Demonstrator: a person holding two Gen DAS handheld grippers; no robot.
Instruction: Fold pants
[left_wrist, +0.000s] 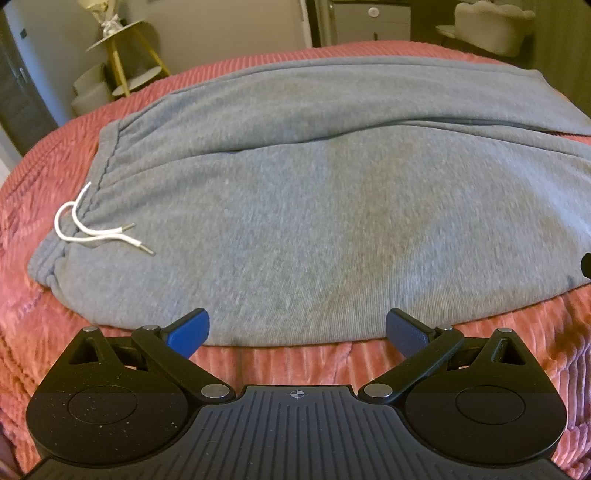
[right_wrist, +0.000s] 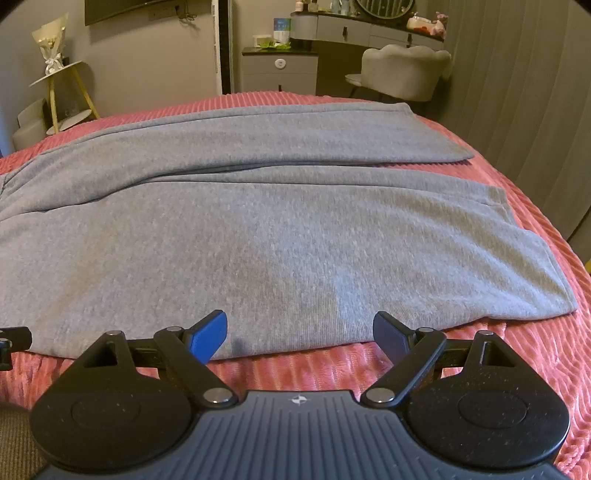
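Since the grey pants lie spread flat across the pink bedspread, filling mid-frame in both views, we judge them soft, limp and fairly light, likely to sag when lifted. Left gripper and right gripper stand wide apart, empty, at the near hem. We advise pinching that near edge, clear of the white drawstring at centre left.
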